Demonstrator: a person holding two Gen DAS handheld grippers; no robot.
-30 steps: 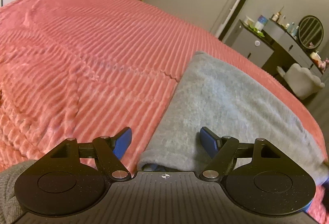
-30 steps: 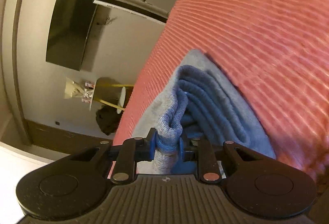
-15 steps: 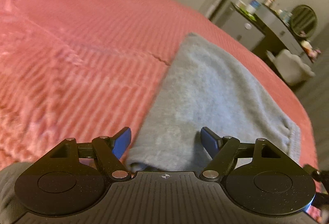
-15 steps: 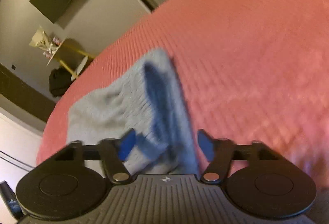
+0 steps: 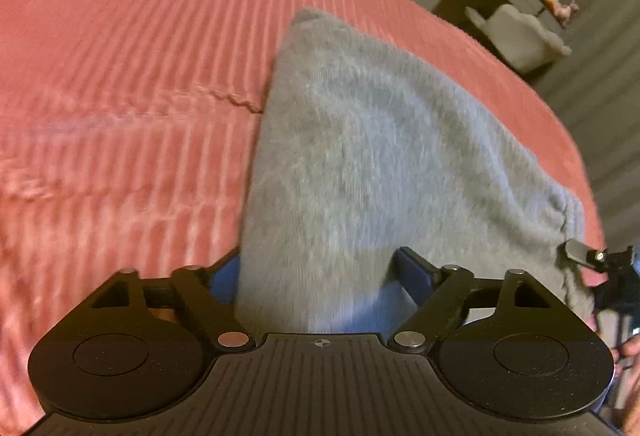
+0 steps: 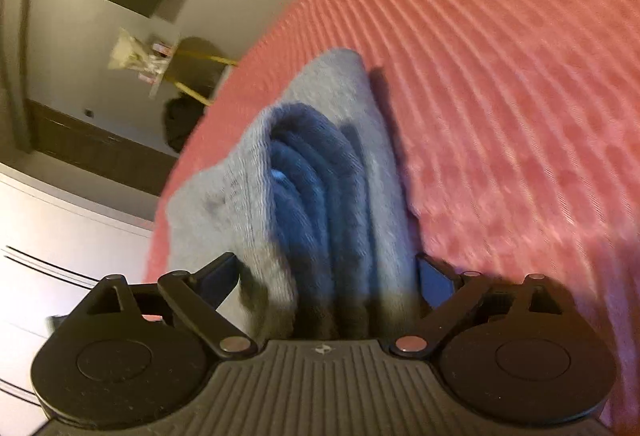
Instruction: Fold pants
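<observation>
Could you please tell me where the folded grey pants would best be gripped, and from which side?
Probably the thick near end of the folded grey pants, where the stacked layers show edge-on. The open right gripper already straddles it, so come straight along the bedspread and close across all layers.

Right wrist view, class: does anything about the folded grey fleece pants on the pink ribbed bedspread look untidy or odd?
Slightly. The folded grey fleece pants lie flat on the pink ribbed bedspread, but at the near end their stacked layers gape open, showing darker inner folds. The right tongs stand open around that end. No damage shows.
</observation>
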